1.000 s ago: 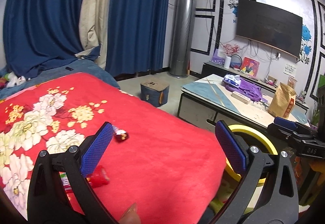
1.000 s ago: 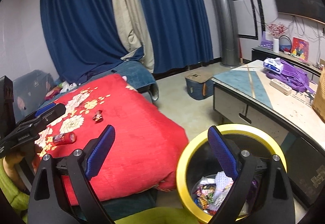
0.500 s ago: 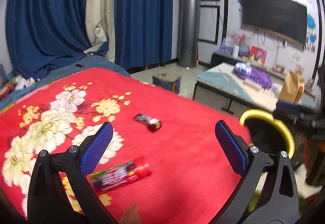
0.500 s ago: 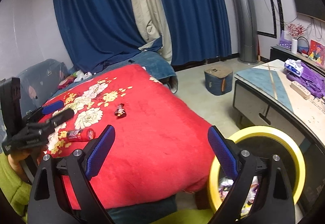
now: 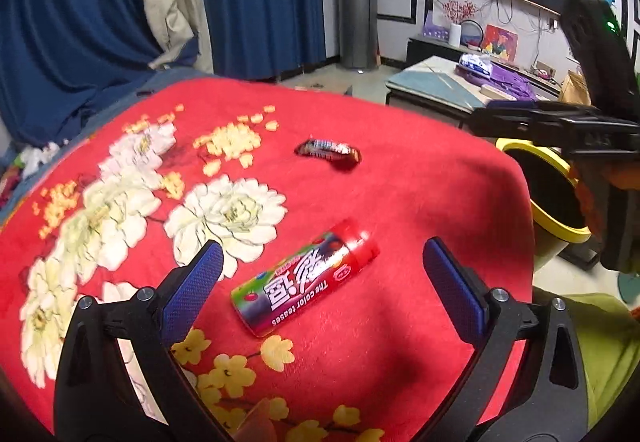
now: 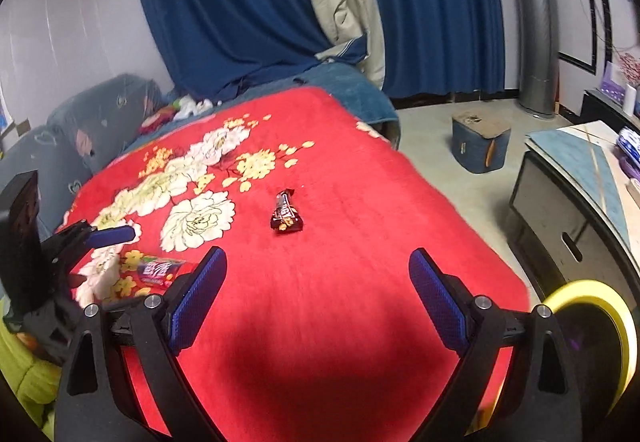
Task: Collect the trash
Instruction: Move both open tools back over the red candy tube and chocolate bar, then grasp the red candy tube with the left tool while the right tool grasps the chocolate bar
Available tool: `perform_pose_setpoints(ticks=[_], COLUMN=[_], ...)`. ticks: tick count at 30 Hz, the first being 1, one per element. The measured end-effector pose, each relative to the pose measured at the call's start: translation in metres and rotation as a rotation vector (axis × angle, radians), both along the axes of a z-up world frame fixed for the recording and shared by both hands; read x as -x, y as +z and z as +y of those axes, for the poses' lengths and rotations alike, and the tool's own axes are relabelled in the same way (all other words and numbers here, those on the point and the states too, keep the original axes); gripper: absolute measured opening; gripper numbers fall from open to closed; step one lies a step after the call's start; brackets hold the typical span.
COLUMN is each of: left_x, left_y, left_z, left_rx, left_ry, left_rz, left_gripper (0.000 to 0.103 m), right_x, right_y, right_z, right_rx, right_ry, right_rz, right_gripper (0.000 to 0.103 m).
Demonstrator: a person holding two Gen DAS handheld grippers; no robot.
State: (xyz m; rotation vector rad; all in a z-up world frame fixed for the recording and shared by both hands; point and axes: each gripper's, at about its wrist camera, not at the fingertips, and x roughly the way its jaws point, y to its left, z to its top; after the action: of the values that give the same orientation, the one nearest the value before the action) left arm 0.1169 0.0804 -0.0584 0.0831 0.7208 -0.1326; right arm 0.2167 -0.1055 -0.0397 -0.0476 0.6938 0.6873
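The left tongs [image 5: 320, 274] are spread wide apart and empty, hanging low over the red floral blanket [image 5: 420, 209] on the bed, with the red cylindrical candy tube with a red cap [image 5: 306, 288] lying on the blanket between the 2 blue pads. The tube sits a little nearer the left pad than the right, and its long axis runs on a diagonal from near-left to far-right, cap end farther away. That slant is the relation the grasp turns on: the pads close along a left-right line, so I judge they would meet the tube obliquely unless the wrist turns to square them across its round sides.

The right tongs [image 6: 316, 290] are also wide apart and empty, above the near edge of the bed. The dark brown foil-wrapped candy bar [image 6: 286, 211] lies farther out on the blanket, ahead of them and slightly left of centre, its length pointing roughly away from the camera. So the left tongs are nearer the tube, the right nearer the bar.

The left view shows the tube's print and cap; in the right view the left pad hides half of it. The yellow-rimmed trash bin [image 6: 592, 330] stands on the floor right of the bed; only the right view shows the gap between bar and tongs.
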Motion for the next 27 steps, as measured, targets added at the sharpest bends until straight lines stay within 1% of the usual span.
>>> perform_pose_setpoints(ticks=[1, 3, 5, 7, 8, 9, 12, 14, 15, 16, 18, 21, 23, 24, 25, 26, 27], left_x=[-0.003, -0.008, -0.015, -0.021, -0.022, -0.022, -0.021, -0.019, -0.018, -0.017, -0.016, -0.011, -0.009, -0.008, -0.009, -0.009, -0.009], left_y=[-0.002, -0.005, -0.011, -0.018, -0.021, -0.023, -0.026, -0.027, -0.027, -0.027, -0.027, -0.026, -0.026, -0.026, -0.026, -0.026, -0.025], left_z=[0.002, 0.004, 0.005, 0.007, 0.008, 0.007, 0.004, 0.0, -0.003, -0.004, -0.008, -0.015, -0.018, -0.019, -0.019, -0.019, -0.019], left_rx=[0.019, 0.03, 0.036, 0.051, 0.054, 0.052, 0.048, 0.027, 0.02, 0.018, 0.008, -0.006, -0.016, -0.018, -0.017, -0.016, -0.014], left_ry=[-0.003, -0.011, -0.02, -0.021, -0.022, -0.025, -0.043, -0.049, -0.055, -0.062, -0.069, -0.075, -0.077, -0.077, -0.076, -0.073, -0.073], left_rz=[0.013, 0.028, 0.058, 0.094, 0.105, 0.113, 0.125, 0.128, 0.128, 0.127, 0.126, 0.124, 0.121, 0.118, 0.118, 0.116, 0.115], left_gripper=[0.086, 0.083, 0.077, 0.066, 0.065, 0.063, 0.054, 0.053, 0.049, 0.044, 0.042, 0.035, 0.033, 0.032, 0.031, 0.031, 0.031], right_x=[-0.006, -0.014, -0.025, -0.035, -0.04, -0.043, -0.055, -0.061, -0.063, -0.067, -0.073, -0.082, -0.086, -0.087, -0.088, -0.088, -0.088], right_y=[-0.004, -0.009, -0.016, -0.023, -0.026, -0.028, -0.035, -0.038, -0.039, -0.041, -0.045, -0.054, -0.06, -0.062, -0.063, -0.063, -0.063], right_z=[0.01, 0.022, 0.034, 0.045, 0.049, 0.052, 0.065, 0.072, 0.076, 0.081, 0.089, 0.098, 0.102, 0.102, 0.1, 0.097, 0.094], right_rx=[0.013, 0.027, 0.041, 0.053, 0.06, 0.064, 0.074, 0.081, 0.084, 0.092, 0.102, 0.115, 0.118, 0.12, 0.115, 0.101, 0.088], right_ry=[0.014, 0.024, 0.036, 0.039, 0.038, 0.04, 0.046, 0.049, 0.052, 0.057, 0.062, 0.06, 0.068, 0.069, 0.063, 0.06, 0.058], right_rz=[0.006, 0.018, 0.042, 0.064, 0.071, 0.078, 0.105, 0.11, 0.11, 0.112, 0.118, 0.149, 0.173, 0.181, 0.183, 0.187, 0.193], right_gripper=[0.09, 0.089, 0.089, 0.089, 0.089, 0.089, 0.088, 0.087, 0.086, 0.084, 0.081, 0.069, 0.054, 0.049, 0.041, 0.03, 0.027])
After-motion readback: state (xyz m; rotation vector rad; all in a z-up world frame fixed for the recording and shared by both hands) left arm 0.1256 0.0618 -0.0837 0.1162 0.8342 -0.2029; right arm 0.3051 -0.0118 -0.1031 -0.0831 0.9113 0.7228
